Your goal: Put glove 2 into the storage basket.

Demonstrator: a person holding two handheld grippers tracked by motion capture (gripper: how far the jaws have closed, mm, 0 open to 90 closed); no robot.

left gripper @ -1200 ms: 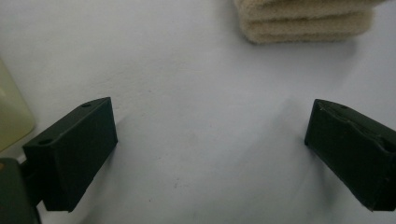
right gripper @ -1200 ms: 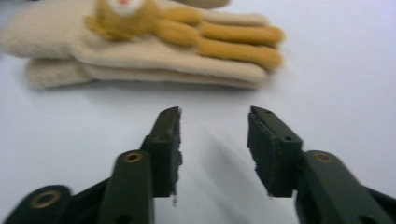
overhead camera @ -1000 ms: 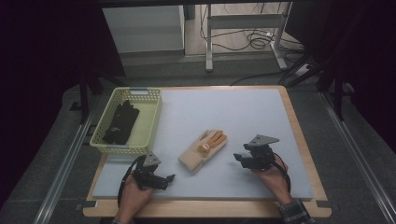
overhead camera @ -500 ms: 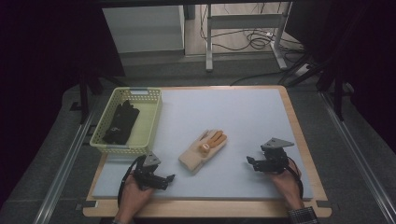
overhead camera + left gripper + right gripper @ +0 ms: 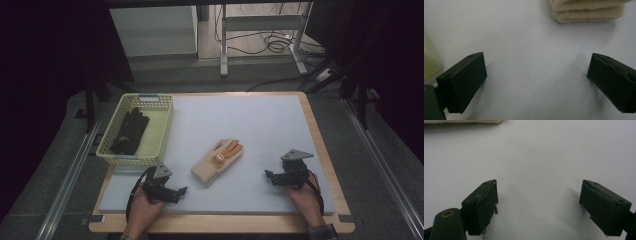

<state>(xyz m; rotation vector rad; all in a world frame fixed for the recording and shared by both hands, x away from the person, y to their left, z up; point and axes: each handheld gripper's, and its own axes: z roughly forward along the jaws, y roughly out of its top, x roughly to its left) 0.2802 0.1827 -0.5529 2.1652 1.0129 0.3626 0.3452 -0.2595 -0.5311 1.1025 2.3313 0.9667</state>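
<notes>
Right gripper point(image 5: 270, 177) drew back from glove point(image 5: 218, 160), fingers opening empty.

Right gripper point(image 5: 270, 176) nearer table edge, fingers point(image 5: 482, 205) wider.

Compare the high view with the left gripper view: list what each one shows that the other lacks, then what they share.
High view alone: the yellow-green basket whole with the black glove inside, the orange fingers of the cream glove, and the open right gripper. Left gripper view alone: a close look along the left gripper with its jaws wide apart and nothing between them. Shared: the pale mat and the cream glove's cuff.
</notes>
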